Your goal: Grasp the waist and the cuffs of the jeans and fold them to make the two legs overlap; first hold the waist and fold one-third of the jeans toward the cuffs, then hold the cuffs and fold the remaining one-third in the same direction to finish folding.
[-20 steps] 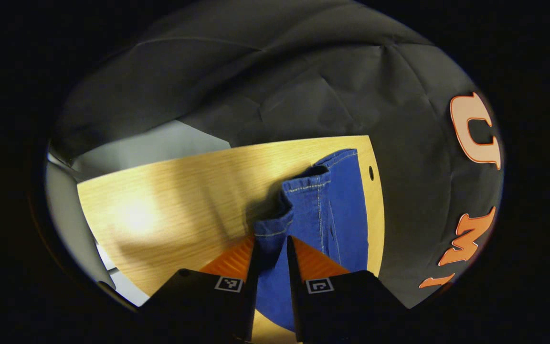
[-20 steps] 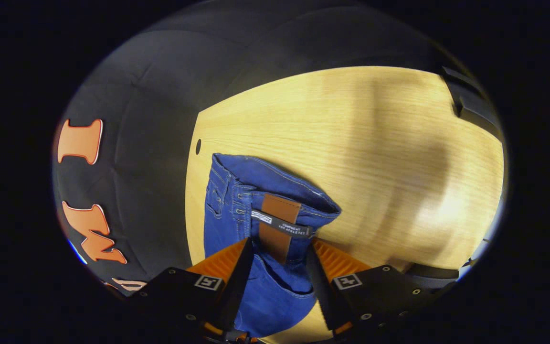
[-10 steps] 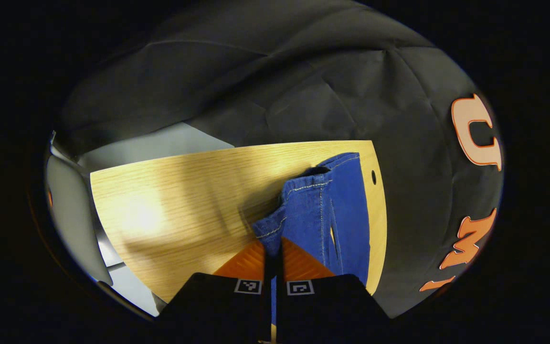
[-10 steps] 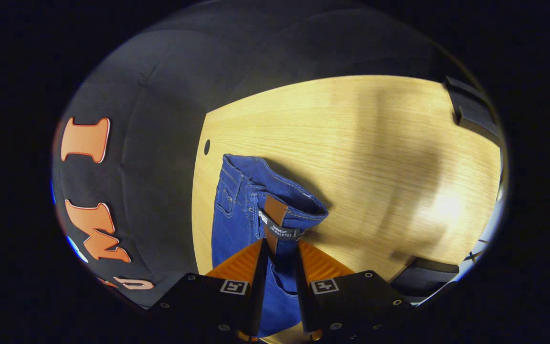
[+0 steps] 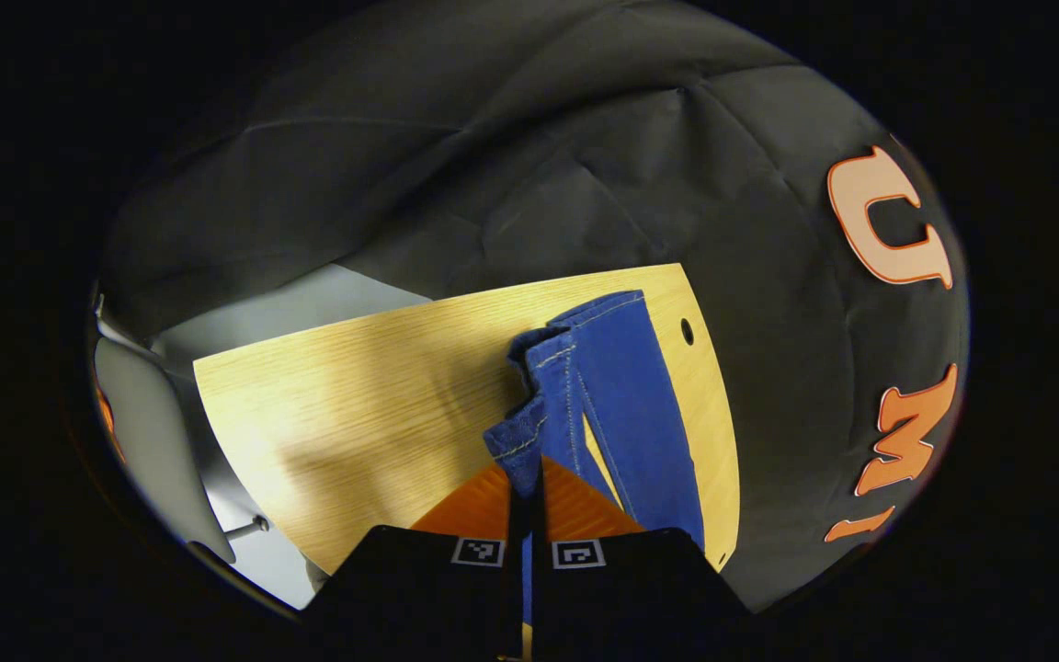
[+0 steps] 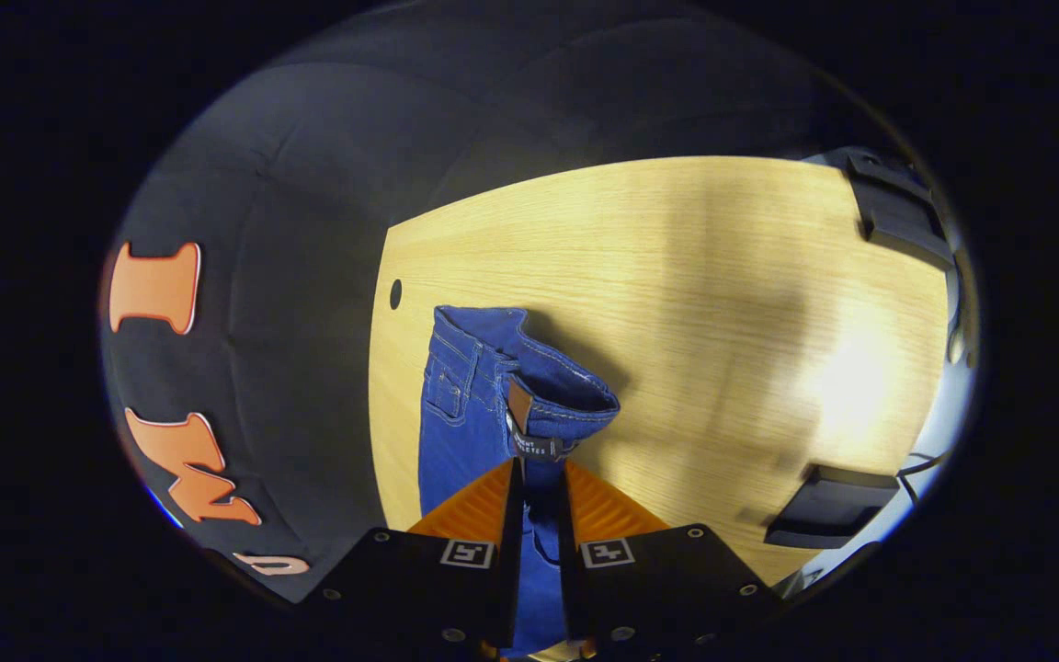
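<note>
Blue jeans (image 5: 626, 395) lie along the far edge of a light wooden table (image 5: 355, 405). In the left gripper view my left gripper (image 5: 527, 478) is shut on a hemmed cuff edge (image 5: 520, 441), which stands lifted above the other leg. In the right gripper view the jeans (image 6: 456, 414) show their waist end, with a brown leather patch (image 6: 520, 405) and a pocket. My right gripper (image 6: 537, 473) is shut on the waistband just below that patch, and the band bunches up above the fingers.
The table (image 6: 695, 303) has a small round hole (image 6: 395, 294) near the jeans, also seen as a hole (image 5: 687, 331) in the left gripper view. Two black blocks (image 6: 897, 216) (image 6: 828, 519) sit at the table's right edge. Grey floor (image 5: 309, 299) lies beyond the table.
Both grippers closed from open onto the denim, the left on the cuff, the right on the waistband. Since then both have lifted slightly, pulling the held edges up.
</note>
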{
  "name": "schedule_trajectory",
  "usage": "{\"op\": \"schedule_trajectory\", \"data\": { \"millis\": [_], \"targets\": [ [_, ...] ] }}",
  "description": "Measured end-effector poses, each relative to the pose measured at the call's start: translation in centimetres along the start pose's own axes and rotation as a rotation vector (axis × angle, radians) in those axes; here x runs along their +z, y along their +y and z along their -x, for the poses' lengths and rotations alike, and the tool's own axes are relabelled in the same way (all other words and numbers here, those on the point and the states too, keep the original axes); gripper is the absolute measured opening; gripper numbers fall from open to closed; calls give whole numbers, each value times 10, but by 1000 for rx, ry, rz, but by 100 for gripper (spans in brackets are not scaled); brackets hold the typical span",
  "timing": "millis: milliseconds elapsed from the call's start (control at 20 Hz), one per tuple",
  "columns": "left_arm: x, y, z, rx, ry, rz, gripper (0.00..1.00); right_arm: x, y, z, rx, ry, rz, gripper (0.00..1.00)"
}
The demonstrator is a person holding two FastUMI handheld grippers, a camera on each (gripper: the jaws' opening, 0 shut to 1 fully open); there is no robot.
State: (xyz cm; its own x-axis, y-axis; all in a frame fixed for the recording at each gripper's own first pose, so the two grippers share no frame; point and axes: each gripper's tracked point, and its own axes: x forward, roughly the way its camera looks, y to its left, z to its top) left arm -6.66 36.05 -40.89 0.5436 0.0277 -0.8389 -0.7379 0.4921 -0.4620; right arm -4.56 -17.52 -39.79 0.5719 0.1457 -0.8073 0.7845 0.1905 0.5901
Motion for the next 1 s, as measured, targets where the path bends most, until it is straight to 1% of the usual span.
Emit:
{"op": "schedule_trajectory", "data": {
  "millis": [50, 100, 150, 250, 300, 350, 400, 450, 550, 650, 700, 750, 850, 900, 1000],
  "targets": [
    [-1, -5, 5, -3, 2, -2, 4, 2, -1, 2, -32, -15, 0, 21],
    [1, -9, 10, -4, 0, 1, 4, 4, 1, 0, -40, -25, -29, 17],
    [1, -16, 12, -3, 9, 6, 4, 3, 13, 2, -12, -16, -50, 13],
    [4, -23, 14, 12, 19, 17, 5, 0, 32, 2, 29, 18, -59, 13],
    [6, -26, 17, 24, 22, 29, 5, 0, 34, 5, 27, 29, -45, 13],
    [6, -26, 18, 50, 33, 41, 4, 2, 34, 5, 2, 31, -49, 13],
    [5, -27, 21, 81, 56, 60, 4, 3, 36, 5, -25, 38, -79, 13],
    [6, -31, 20, 93, 69, 74, 4, 3, 44, 5, -35, 53, -88, 13],
    [7, -45, 18, 121, 95, 52, 4, 4, 68, -1, -11, 87, -89, 13],
    [10, -69, 13, 112, 120, 54, 5, 6, 87, -9, -8, 111, -108, 13],
    [14, -79, 12, 101, 132, 78, 5, 9, 92, -13, -22, 120, -128, 13],
    [23, -87, 7, 106, 136, 102, 4, 13, 99, -19, -40, 126, -138, 13],
    [40, -92, -8, 135, 155, 166, 4, 17, 109, -33, -81, 135, -161, 13],
    [47, -98, -17, 143, 174, 193, 4, 19, 115, -39, -102, 136, -193, 13],
    [60, -107, -37, 159, 192, 220, 4, 26, 125, -60, -155, 145, -248, 13]
  ]
}}
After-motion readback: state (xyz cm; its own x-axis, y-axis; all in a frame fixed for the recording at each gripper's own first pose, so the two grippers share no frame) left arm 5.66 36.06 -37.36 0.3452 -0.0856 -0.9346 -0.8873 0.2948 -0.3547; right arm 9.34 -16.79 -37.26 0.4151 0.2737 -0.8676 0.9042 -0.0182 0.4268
